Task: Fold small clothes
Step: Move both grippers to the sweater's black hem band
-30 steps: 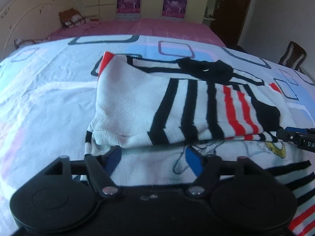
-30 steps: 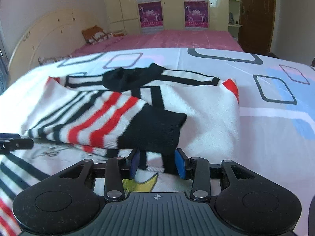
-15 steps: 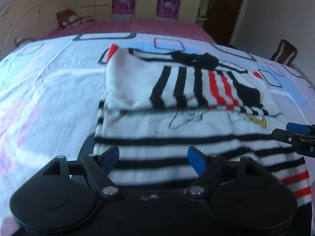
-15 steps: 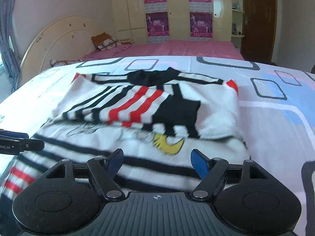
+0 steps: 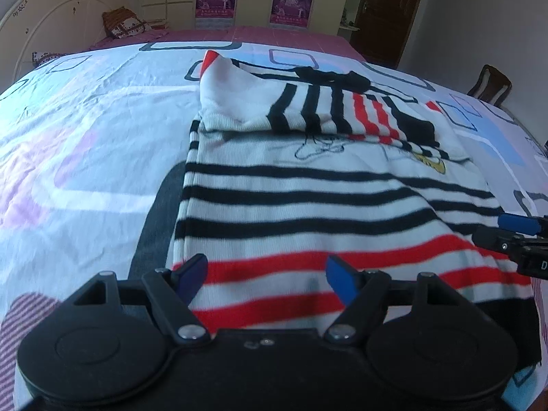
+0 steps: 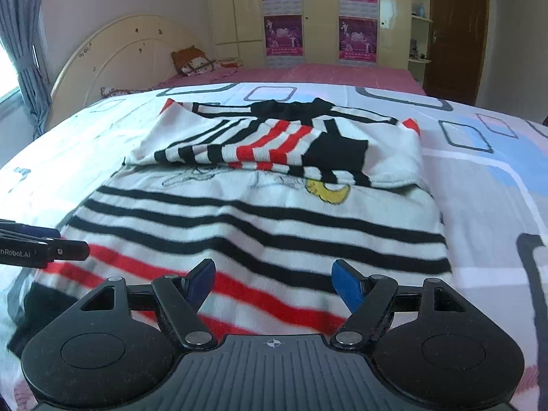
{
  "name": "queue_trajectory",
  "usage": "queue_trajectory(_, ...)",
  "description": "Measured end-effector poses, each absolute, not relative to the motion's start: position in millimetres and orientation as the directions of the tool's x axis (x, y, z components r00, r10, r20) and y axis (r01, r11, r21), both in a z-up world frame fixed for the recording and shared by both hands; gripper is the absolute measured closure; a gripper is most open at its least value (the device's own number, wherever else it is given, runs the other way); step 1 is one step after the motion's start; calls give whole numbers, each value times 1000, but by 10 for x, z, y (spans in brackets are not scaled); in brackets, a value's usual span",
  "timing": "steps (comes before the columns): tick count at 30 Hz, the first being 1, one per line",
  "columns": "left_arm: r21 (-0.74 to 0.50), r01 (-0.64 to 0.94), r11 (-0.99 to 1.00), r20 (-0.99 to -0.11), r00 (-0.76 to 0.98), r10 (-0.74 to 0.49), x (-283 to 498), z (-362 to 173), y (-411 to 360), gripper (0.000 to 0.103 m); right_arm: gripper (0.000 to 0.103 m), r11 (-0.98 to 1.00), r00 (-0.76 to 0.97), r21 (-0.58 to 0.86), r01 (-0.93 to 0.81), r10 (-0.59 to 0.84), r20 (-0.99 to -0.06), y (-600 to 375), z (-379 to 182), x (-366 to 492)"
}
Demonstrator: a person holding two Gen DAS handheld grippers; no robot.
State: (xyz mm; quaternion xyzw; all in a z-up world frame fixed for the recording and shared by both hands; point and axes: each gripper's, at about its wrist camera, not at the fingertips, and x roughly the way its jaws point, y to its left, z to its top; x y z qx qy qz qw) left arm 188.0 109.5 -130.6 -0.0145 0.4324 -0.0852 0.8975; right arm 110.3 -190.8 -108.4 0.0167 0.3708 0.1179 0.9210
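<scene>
Sweater (image 5: 308, 212) lies flat on the bed (image 5: 85, 130), its collar toward the far side and its hem toward the camera, with both sleeves (image 6: 274, 140) folded across the chest so they overlap in a band of black and red stripes. Below that band the striped body is spread out smooth, and the hem (image 5: 342, 284) sits just in front of both tools. So the sleeve fold looks done, and the step in hand is the setup for folding the body in half, hem up to collar

Left gripper (image 5: 267, 274) hangs over the hem's left part with its jaws wide apart and nothing between them. Right gripper (image 6: 274, 282) hangs over the hem's right part; its jaws have just been opening and now stand equally wide, holding nothing. Each blue pad is clear of the cloth, though the blur near the bottom edge makes it hard to say how close the tips are to the knit

My judgement is that the next move calls for both tools to drop to the hem, one near each corner, pinch all layers at once, then lift and carry the hem over the sleeves, level, so the stack stays square
</scene>
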Motion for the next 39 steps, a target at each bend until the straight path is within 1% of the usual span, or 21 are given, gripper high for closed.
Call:
queue_trajectory(16,-89,113,990,-784,605,-140,1393,-1321,1204,28,28,987,689,106,-120,159,-708,-2282,-1122,493)
queue_trajectory(27,-146,96,985,-807,564,-175,1036,-1391,1399,28,28,994,661,101,-34,98,-744,-2488,-1263,169)
queue_trajectory(31,-184,100,978,-810,548,-209,951,-1432,1433,31,28,993,640,120,6,88,-764,-2563,-1338,62)
queue_trajectory(33,-208,111,972,-807,541,-234,925,-1441,1417,35,28,991,631,135,15,95,-770,-2581,-1363,14)
queue_trajectory(35,-237,124,963,-804,532,-267,916,-1439,1397,46,28,987,625,159,16,114,-773,-2581,-1366,-25)
queue_trajectory(38,-295,146,944,-796,510,-327,923,-1451,1366,56,29,979,614,205,13,154,-774,-2564,-1358,-45)
queue_trajectory(39,-300,152,942,-795,506,-335,929,-1452,1350,57,37,976,610,217,10,167,-775,-2551,-1355,-49)
